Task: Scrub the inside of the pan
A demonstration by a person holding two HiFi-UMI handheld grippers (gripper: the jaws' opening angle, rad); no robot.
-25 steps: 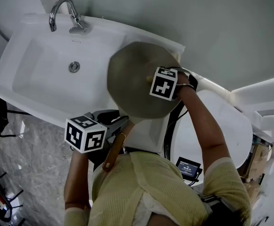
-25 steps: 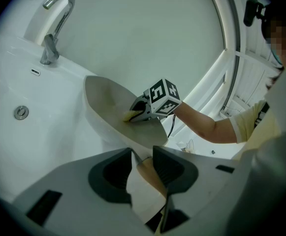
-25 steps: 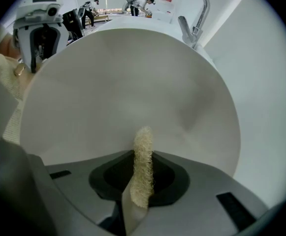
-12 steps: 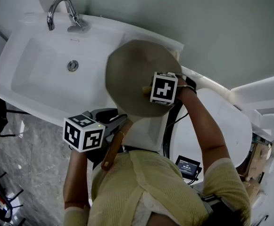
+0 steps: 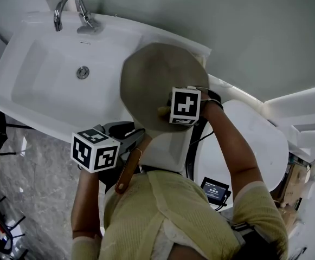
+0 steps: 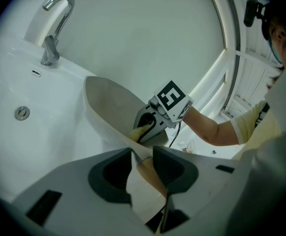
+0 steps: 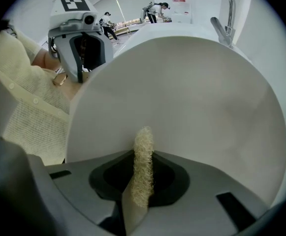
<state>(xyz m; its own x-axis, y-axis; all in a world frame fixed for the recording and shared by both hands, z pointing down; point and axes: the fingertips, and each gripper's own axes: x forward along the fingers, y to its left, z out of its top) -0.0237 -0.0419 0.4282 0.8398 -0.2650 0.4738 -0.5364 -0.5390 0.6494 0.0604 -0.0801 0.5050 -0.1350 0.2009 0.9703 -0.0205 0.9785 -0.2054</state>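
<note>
My right claw (image 7: 142,150) is closed narrow on a strip of coarse yellowish scrubber (image 7: 143,173). It stands upright between the jaws, and its frayed tip pokes out towards the pan (image 7: 192,107). In the right gripper view the pan's pale inside fills the middle and right of the frame. The scrubber tip looks pressed against its lower part, though I cannot be sure of contact.

My left claw (image 6: 143,157) is clamped on the pan's wooden handle (image 6: 151,175), which runs down between the jaws at the bottom centre of the left gripper view. That grip holds the pan tilted, with its open face turned towards my right claw.

In the head view the pan sits at upper centre, over the right-hand end of the white sink (image 5: 43,77). The faucet (image 5: 69,8) is at the upper left, well apart from it. The right claw is at the pan's lower right, near the rim.

I judge that the scrubbing step is under way and only this lower patch is being worked. The next move calls for steady pressure on the scrubber while I sweep it across the middle and up to the far rim. The left claw must brace the handle so the pan does not swing or slip off the sink edge.
</note>
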